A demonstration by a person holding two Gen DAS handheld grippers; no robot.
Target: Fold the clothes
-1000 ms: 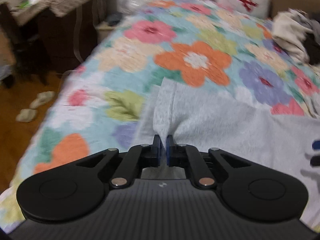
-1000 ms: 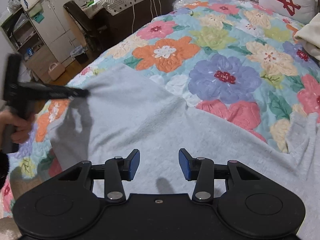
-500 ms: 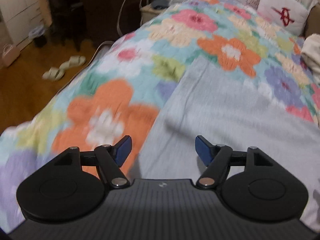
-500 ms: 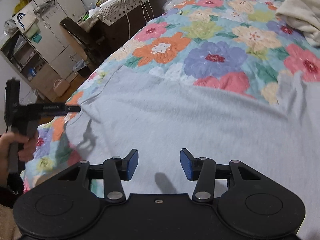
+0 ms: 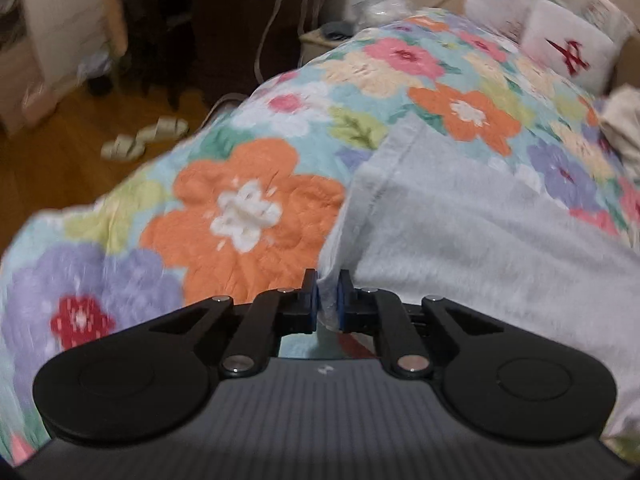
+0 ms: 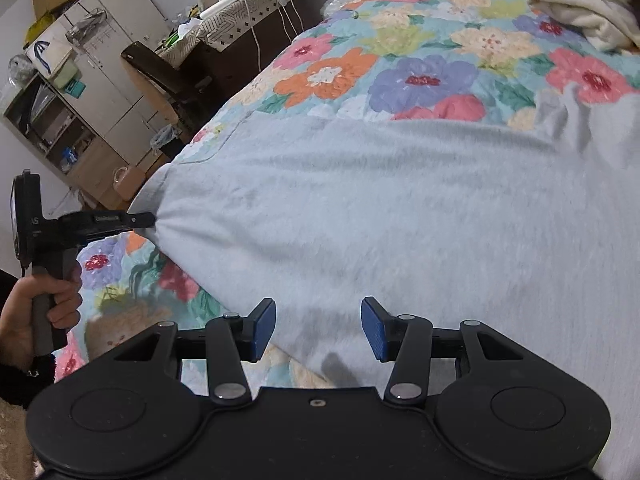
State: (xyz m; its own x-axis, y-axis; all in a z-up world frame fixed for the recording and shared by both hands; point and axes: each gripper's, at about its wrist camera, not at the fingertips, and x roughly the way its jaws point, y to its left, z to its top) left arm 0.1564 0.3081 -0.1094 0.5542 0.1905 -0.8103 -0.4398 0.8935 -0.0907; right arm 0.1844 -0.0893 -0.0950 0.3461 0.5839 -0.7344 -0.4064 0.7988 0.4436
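A light grey garment (image 6: 400, 208) lies spread on the floral bedspread (image 6: 440, 52); it also shows in the left wrist view (image 5: 480, 232). My left gripper (image 5: 327, 300) is shut on the garment's left edge, with cloth pinched between the blue pads. From the right wrist view, the left gripper (image 6: 148, 220) grips that edge at the bed's left side. My right gripper (image 6: 318, 328) is open and empty, hovering over the garment's near edge.
A pile of cream clothes (image 6: 584, 12) lies at the far right of the bed. A white pillow with a red mark (image 5: 568, 52) sits at the head. A dark desk (image 6: 240, 40), a chair (image 6: 168, 76), shelves (image 6: 60, 120) and slippers (image 5: 144, 140) stand left of the bed.
My left gripper was shut on the garment, opened half a second ago, and is now shut on its left edge nearer the bed's foot. My right gripper stayed open above the garment.
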